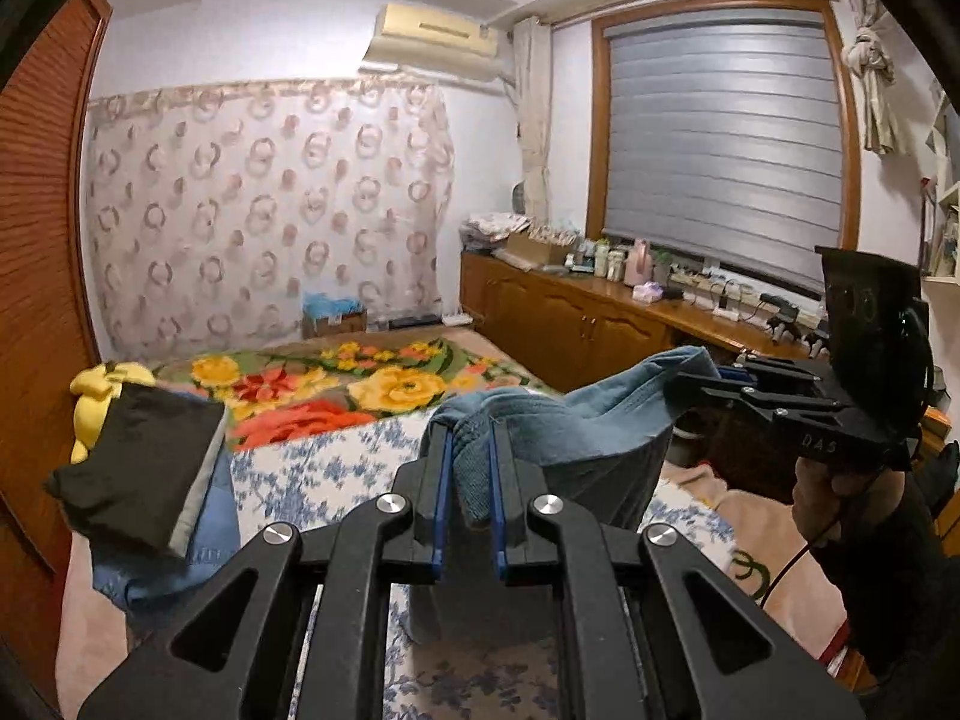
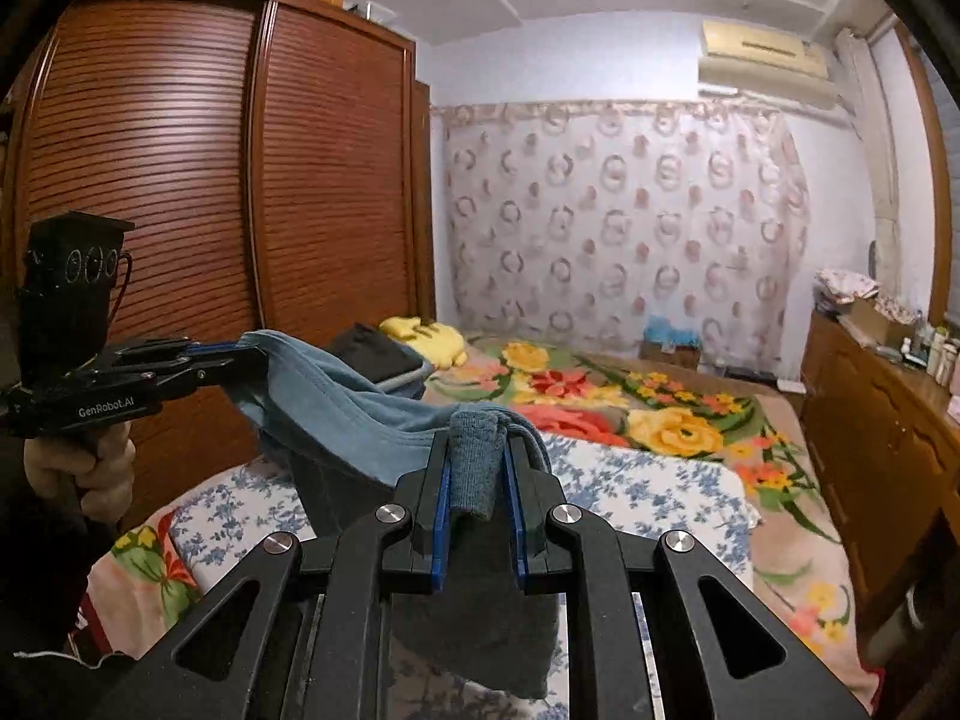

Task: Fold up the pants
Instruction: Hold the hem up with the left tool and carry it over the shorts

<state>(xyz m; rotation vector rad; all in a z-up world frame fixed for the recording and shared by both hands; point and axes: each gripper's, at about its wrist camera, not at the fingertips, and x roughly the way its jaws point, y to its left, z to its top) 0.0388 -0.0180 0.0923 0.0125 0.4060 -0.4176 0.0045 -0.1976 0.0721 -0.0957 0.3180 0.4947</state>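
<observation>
- The left gripper (image 1: 470, 468) pinches a bunched corner of the blue pants (image 1: 576, 420); the right gripper (image 2: 477, 468) is pressed on the other corner, so the waistband hangs stretched between them, in the air above the bed (image 2: 660, 480).
- Risk, as I judge it — the thick rolled cloth may slide out of one pair of fingers if the two hands pull apart too strongly, and then the pants drop in a heap.
- The hanging legs could also land twisted on the blue-flowered sheet (image 1: 336, 468) if they are lowered unevenly.
- The surface is soft and not flat; a stack of folded clothes (image 1: 144, 468) lies near, on the left.
- Around: a brown wardrobe (image 2: 180, 180), a patterned curtain (image 1: 264, 204), a window blind (image 1: 720, 138) — a narrow bedroom.
</observation>
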